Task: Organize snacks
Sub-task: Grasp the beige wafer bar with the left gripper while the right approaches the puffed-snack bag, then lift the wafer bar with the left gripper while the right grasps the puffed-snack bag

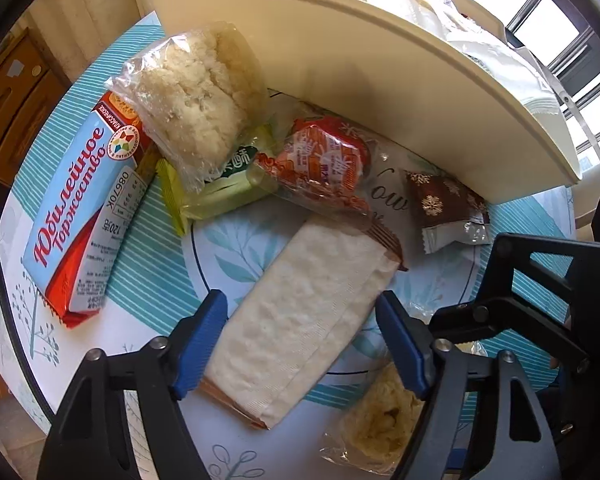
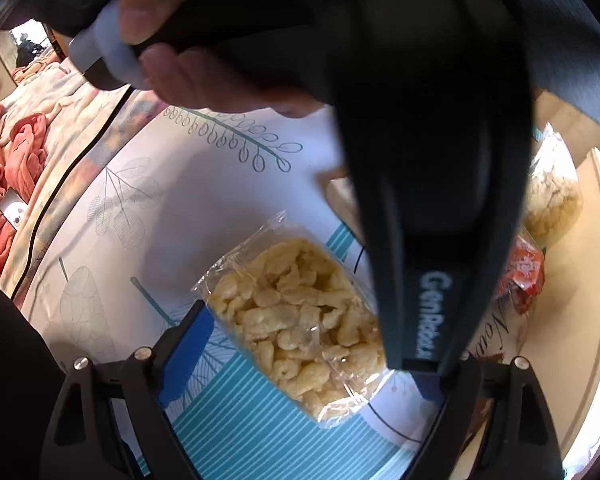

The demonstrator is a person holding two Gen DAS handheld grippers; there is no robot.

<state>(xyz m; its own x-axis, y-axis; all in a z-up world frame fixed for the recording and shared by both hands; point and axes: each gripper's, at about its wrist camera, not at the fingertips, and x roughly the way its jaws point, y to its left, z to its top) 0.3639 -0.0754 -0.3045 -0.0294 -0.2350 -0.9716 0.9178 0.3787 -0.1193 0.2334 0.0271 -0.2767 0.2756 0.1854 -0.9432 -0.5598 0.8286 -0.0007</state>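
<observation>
In the left wrist view my left gripper is open, its blue fingers on either side of a long white packet that lies on the table. Beyond it lie an orange-red wrapped snack, a green packet, a clear bag of pale crumbly cake, a blue and red biscuit box and a brown snowflake wrapper. In the right wrist view my right gripper is open around a clear bag of yellow puffed snack; its right finger is hidden behind the left gripper's black body.
A cream bin with clear packets inside stands at the back of the patterned tablecloth. The table edge and a bed with pink fabric lie to the left in the right wrist view. The two grippers are close together.
</observation>
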